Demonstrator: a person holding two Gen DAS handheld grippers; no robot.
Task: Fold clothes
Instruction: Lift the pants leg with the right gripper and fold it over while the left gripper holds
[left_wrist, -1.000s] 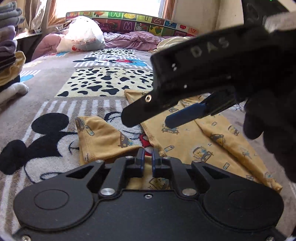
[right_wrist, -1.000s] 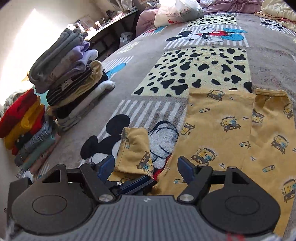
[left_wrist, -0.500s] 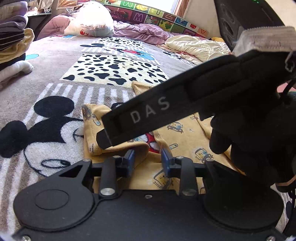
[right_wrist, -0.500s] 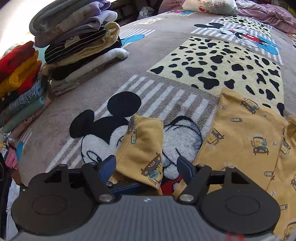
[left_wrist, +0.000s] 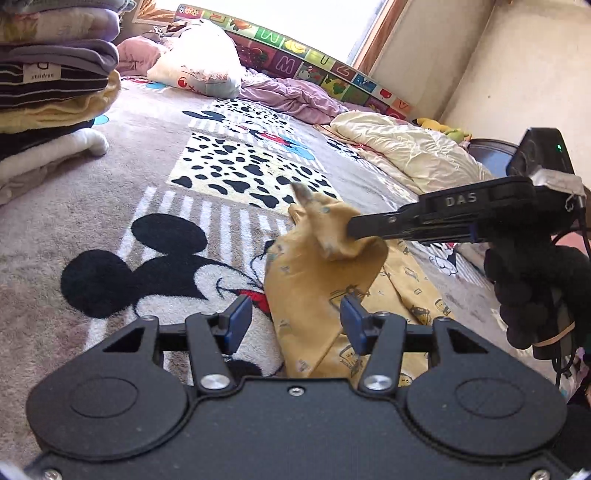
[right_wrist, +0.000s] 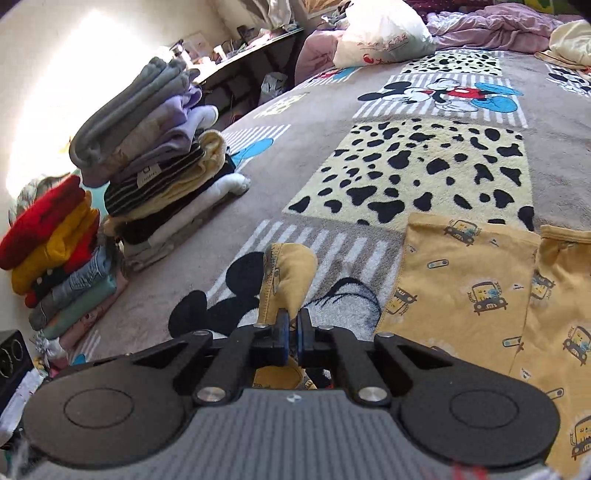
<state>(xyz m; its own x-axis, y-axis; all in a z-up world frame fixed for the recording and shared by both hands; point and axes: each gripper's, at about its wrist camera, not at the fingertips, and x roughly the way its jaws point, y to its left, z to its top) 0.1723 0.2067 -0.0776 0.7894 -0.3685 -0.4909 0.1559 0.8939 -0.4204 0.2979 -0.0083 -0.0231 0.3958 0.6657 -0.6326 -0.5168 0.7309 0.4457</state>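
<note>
The right tongs (right_wrist: 291, 330) are clenching a sleeve (right_wrist: 286, 280) of the yellow shirt (right_wrist: 480, 295), lifting it off the blanket (right_wrist: 332, 147) at lower centre of the right wrist view. In the left wrist view those tongs are reaching in from the right edge, holding the bunched fabric at centre. The left tongs (left_wrist: 293, 323) are hanging released, fingers spread on either side of the shirt's edge. Folded stacks (right_wrist: 147, 155) are sitting at the left.
</note>
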